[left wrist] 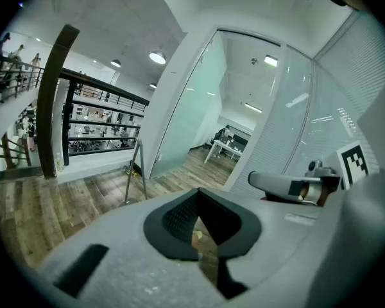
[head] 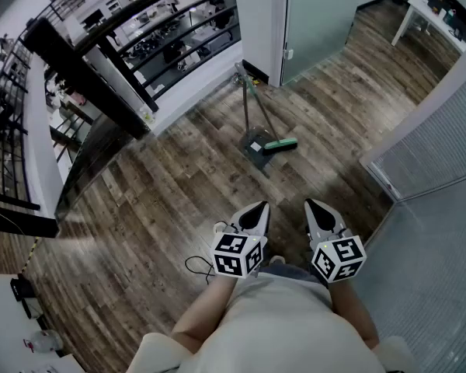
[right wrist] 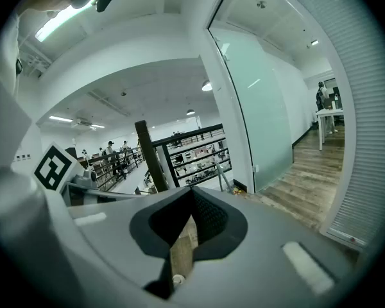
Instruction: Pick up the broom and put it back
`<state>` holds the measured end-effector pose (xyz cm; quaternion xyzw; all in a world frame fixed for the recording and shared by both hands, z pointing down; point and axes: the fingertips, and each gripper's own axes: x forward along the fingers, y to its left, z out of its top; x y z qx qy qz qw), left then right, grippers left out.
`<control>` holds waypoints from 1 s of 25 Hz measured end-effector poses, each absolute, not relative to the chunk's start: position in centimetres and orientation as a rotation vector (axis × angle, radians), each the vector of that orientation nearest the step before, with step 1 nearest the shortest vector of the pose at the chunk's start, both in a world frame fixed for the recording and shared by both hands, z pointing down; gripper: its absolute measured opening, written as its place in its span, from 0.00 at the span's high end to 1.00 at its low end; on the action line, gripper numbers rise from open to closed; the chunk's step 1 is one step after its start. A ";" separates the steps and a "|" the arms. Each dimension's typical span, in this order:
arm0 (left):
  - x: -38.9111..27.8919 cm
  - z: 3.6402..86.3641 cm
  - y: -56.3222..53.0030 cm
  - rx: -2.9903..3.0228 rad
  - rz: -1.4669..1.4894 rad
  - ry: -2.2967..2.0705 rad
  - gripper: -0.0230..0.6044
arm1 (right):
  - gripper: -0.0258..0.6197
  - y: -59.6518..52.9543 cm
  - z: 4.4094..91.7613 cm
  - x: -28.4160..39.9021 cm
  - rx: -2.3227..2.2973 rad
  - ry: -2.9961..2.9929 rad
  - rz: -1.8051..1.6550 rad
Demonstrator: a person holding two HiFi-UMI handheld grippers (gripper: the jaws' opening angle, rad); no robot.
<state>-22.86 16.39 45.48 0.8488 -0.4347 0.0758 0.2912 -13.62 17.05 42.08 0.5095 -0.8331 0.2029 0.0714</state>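
Two grippers sit near, both empty. Left gripper (head: 261,207): jaws pressed together, nothing between them. Far ahead on the floor stands the broom (head: 281,144), green head down beside a dustpan (head: 256,149), thin handle (head: 258,104) leaning back towards the wall corner. It looks light and stiff, probably smooth and apt to swing, so grab mid-handle. Right gripper (head: 312,205): jaws together too. The broom is well apart from both.

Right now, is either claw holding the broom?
No, the broom rests by the dustpan, well ahead of the left claw and right claw.
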 end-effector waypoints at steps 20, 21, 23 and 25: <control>-22.3 43.1 20.1 2.290 0.226 -1.281 0.96 | 0.95 20.1 40.8 -14.0 1.399 -2.595 0.482; -22.2 43.1 20.2 2.287 0.223 -1.288 0.96 | 0.95 20.2 40.6 -14.0 1.389 -2.612 0.490; -22.1 43.0 20.4 2.284 0.219 -1.301 0.96 | 0.95 20.3 40.4 -14.0 1.371 -2.636 0.498; -21.9 43.0 20.8 2.280 0.216 -1.314 0.96 | 0.95 20.6 40.3 -13.8 1.350 -2.643 0.488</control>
